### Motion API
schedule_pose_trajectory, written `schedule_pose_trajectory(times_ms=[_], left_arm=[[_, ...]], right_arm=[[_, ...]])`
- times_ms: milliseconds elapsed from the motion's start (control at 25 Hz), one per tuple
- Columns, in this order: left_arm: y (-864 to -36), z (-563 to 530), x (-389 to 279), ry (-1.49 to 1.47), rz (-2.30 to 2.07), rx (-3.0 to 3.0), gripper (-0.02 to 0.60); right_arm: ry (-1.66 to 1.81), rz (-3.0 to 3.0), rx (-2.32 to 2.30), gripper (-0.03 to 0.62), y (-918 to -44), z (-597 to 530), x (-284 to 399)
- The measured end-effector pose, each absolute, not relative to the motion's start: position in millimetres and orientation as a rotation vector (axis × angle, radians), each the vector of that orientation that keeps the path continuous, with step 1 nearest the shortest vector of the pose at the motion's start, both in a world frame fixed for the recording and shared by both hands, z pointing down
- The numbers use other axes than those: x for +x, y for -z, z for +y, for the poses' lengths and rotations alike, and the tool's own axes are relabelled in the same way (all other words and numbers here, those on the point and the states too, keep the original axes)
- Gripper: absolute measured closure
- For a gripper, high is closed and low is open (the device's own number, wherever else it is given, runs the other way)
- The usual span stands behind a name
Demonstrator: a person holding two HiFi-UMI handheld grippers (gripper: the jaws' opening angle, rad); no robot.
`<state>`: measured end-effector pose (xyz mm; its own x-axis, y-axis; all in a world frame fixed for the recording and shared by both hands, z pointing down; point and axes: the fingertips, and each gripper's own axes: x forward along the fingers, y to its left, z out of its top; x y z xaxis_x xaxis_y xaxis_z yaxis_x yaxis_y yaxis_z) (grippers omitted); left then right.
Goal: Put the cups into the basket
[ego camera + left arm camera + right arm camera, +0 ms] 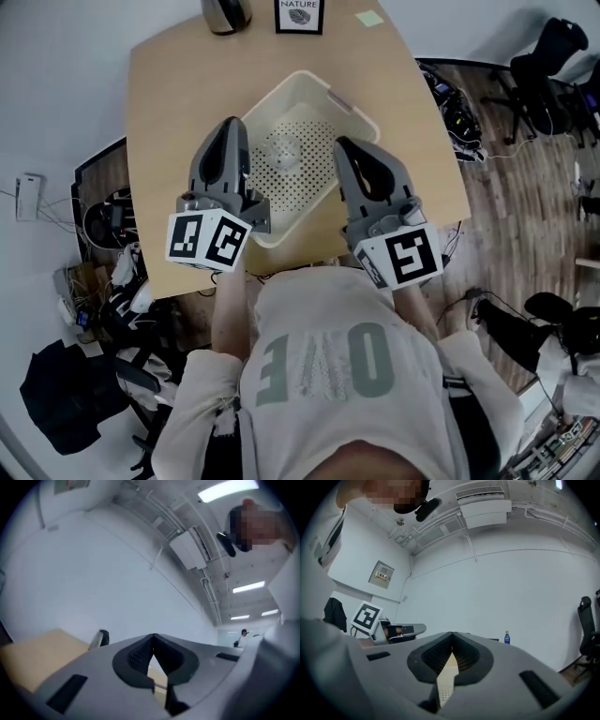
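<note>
A white perforated basket [352, 111] stands in the middle of the wooden table [169, 103]. One clear cup [284, 153] lies inside it on the basket floor. In the head view my left gripper [232, 128] hovers over the basket's left side and my right gripper [345, 146] over its right side, both pointing away from me. In the left gripper view the left gripper [153, 638] has its jaws shut tip to tip with nothing between them. The right gripper [452, 635] is likewise shut and empty, with a strip of the basket [445, 679] showing below its jaws.
At the table's far edge stand a dark rounded object [225, 14], a small framed card [299, 16] and a green note [369, 18]. Black chairs [553, 56] and cables lie on the floor to the right. A blue bottle [506, 638] stands far off.
</note>
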<state>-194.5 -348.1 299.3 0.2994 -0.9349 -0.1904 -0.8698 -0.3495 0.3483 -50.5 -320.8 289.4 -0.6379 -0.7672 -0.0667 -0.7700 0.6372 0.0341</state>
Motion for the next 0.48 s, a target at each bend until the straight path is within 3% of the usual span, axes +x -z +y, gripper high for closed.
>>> schedule_pose_trajectory(times_ms=[240,480], left_arm=[[-242.0,-300.7,-191.7,0.376,-2.179,2.487,0.574],[-226.1,-287.1,-186.8,0.433,-2.143,2.490,0.574]], right_arm=[[-0.035,2.722,-1.333,0.597,-282.6,-319.3,-51.3],[-0.049,2.709,-1.317,0.597,-276.2,-313.7,-55.7]])
